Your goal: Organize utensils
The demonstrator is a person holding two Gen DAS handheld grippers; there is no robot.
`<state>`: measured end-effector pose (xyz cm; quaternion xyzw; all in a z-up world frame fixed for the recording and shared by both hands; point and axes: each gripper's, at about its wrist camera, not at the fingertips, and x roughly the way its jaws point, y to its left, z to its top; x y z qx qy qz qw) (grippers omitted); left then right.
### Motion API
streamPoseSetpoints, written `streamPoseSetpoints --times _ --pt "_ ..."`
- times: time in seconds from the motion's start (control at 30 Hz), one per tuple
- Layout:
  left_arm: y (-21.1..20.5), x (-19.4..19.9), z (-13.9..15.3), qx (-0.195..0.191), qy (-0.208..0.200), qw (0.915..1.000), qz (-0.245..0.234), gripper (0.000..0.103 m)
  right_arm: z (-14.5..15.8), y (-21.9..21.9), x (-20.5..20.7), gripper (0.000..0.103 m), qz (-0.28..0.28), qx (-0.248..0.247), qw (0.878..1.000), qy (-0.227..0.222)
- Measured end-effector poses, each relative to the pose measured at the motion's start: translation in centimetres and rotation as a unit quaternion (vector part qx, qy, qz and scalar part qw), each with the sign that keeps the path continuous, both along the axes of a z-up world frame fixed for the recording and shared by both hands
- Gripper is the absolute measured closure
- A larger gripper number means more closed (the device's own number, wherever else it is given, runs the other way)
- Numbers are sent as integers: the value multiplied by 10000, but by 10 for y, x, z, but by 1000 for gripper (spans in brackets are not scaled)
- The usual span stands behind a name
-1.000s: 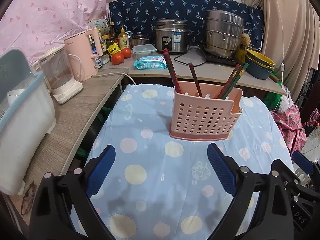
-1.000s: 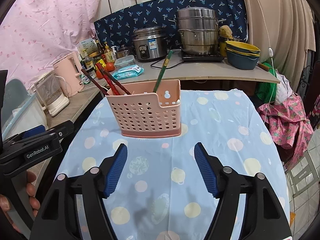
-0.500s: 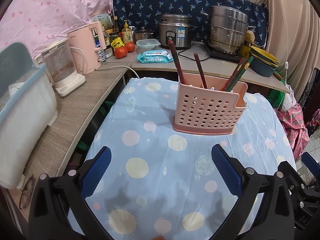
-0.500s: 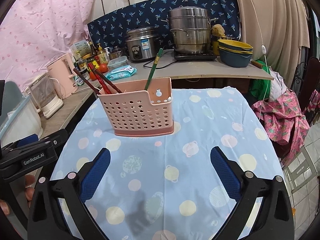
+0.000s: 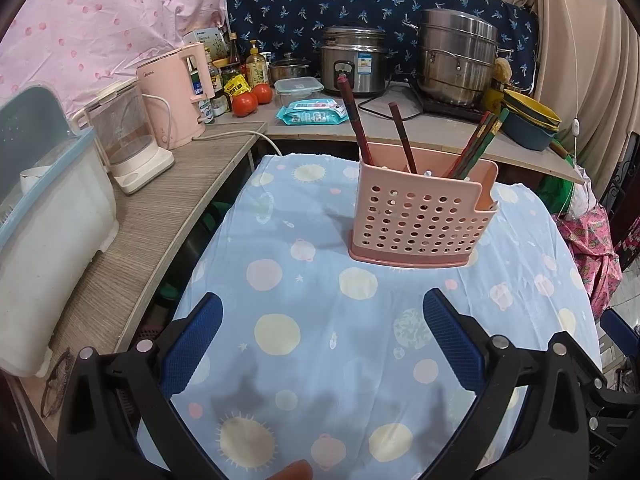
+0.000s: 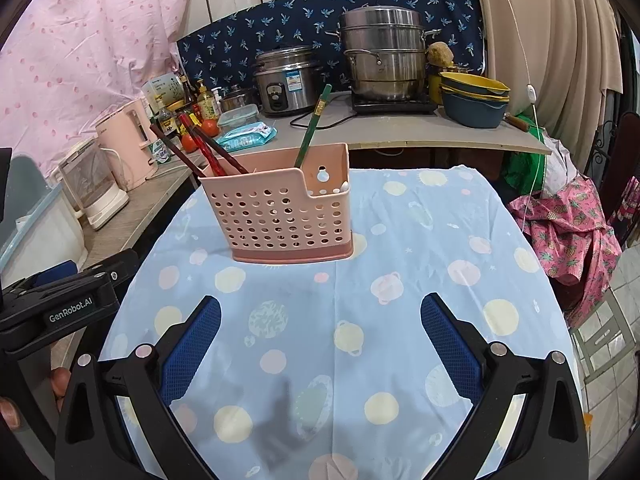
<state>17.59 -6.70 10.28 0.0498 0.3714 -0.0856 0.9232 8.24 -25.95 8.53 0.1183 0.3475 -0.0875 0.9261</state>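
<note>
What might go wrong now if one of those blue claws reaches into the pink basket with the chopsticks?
1. The pink basket stands loose on a tablecloth; a nudge from the open right gripper could probably slide or tip it.
2. The chopsticks lean at different angles; the green chopstick tilts alone, so a grab may knock it sideways.
3. The open left gripper sits close beside the right one, so the two might bump if both reach in together.

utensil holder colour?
Pale pink utensil holder with perforated walls and a darker pink base; clearest in the right wrist view.
</note>
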Motion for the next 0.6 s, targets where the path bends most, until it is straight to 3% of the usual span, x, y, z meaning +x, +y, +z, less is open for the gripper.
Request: streamPoseSetpoints --times 0.6 --pt "1 0 -4 97 11 9999 65 7 -5 4 1 7 36 -5 10000 74"
